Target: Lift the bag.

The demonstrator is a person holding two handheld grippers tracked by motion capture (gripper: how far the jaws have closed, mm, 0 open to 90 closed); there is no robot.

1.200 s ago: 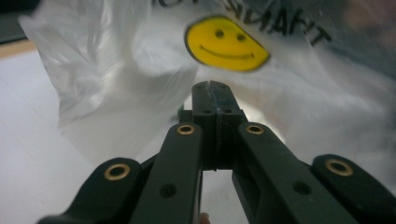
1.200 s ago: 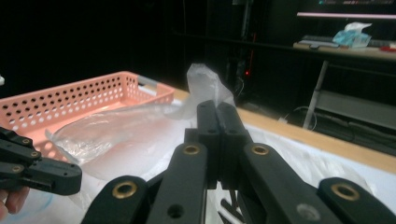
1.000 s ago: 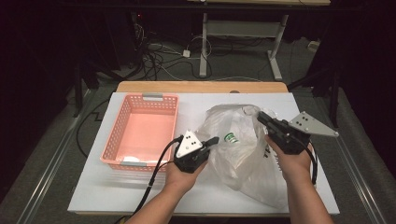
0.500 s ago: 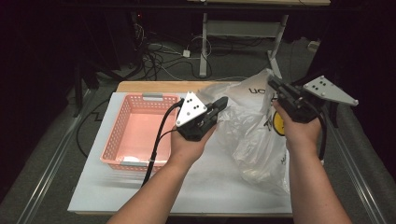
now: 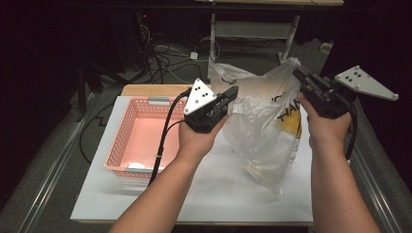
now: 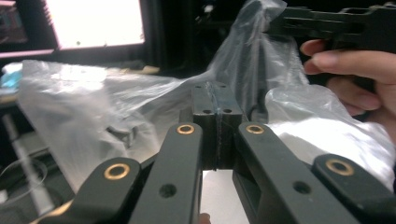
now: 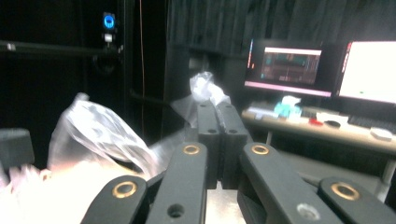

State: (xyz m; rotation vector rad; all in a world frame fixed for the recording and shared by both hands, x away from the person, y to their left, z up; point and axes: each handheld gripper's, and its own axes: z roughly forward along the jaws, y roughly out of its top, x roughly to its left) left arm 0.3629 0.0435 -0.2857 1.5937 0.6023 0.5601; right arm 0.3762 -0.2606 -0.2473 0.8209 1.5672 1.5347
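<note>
Left tongs (image 5: 232, 93): clenched on the plastic bag (image 5: 265, 126) rim.
Right tongs (image 5: 297, 74): clenched on the opposite rim.
Bag: you hold it above the bench (image 5: 218, 194); beside the pink basket (image 5: 141, 141).
Risk: thin film could slip or tear (contents sag low); pulling apart would cause it.

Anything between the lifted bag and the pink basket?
Nothing visible. Left gripper and right gripper hold the plastic bag by its top edge, raised to the right of the basket; bare table lies between.
</note>
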